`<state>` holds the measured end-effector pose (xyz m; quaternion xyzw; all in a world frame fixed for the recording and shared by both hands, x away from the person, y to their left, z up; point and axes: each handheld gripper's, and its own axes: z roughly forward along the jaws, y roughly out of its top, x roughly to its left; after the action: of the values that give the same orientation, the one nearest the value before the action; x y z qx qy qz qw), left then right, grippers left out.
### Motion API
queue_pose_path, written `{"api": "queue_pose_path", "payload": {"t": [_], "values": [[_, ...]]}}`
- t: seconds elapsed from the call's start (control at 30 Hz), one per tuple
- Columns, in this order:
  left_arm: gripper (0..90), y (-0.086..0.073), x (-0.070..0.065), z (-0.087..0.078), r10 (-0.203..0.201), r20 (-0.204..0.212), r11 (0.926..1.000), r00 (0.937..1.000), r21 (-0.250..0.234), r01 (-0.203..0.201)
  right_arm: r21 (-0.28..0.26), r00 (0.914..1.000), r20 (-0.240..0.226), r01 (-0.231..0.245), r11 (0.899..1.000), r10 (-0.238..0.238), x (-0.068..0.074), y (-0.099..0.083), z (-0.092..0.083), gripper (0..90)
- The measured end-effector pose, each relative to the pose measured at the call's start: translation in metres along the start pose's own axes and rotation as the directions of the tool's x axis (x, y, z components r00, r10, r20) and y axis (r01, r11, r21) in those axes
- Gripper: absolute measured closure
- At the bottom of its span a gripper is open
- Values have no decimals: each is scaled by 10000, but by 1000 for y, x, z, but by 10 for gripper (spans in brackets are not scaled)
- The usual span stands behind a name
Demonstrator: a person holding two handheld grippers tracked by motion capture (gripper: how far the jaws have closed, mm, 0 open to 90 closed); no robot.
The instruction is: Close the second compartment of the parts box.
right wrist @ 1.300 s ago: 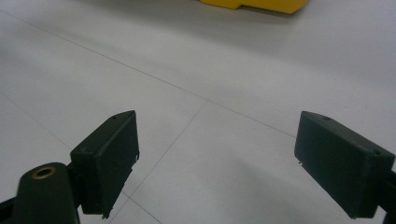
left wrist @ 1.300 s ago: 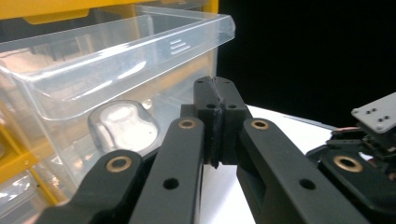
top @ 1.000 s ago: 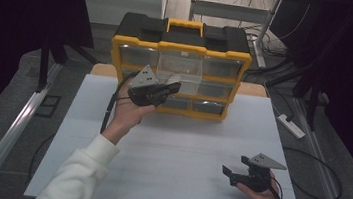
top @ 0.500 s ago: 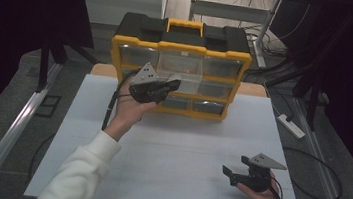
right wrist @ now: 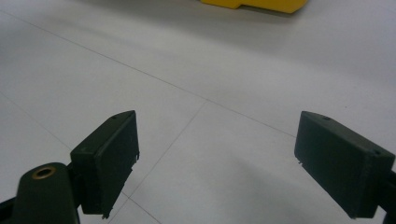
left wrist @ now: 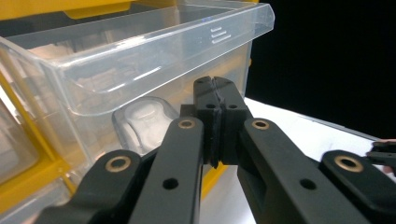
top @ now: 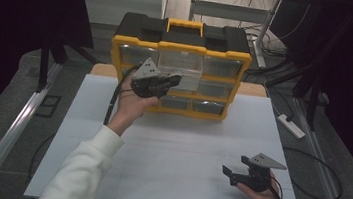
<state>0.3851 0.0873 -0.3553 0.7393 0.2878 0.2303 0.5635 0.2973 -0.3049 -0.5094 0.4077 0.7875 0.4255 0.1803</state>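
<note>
My left gripper [top: 174,80] has its jaws pressed together with nothing between them, its tip right at the front of the clear drawer [top: 181,65], which sticks out of the top row of the yellow organizer [top: 224,65]. My right gripper [top: 232,167] hangs well apart from the organizer, low over the white table [top: 179,145], jaws wide open and empty.
</note>
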Motion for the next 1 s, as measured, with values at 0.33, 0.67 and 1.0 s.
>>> {"api": "queue_pose_path", "payload": {"t": [0.33, 0.67, 1.0], "values": [[885, 3, 7, 7, -122, -119, 9999, 9999, 72, 123, -18, 10000, -35, -12, 10000, 12, 1, 0, 0, 132], [885, 4, 16, 15, -206, -326, 9997, 9993, 137, 210, -4, 10000, -62, -9, 10000, 9, 0, 0, 0, 132], [883, 8, 28, 24, -261, -559, 9995, 9981, 151, 270, -35, 9999, -88, -58, 10000, 58, -1, 0, 0, 132]]}}
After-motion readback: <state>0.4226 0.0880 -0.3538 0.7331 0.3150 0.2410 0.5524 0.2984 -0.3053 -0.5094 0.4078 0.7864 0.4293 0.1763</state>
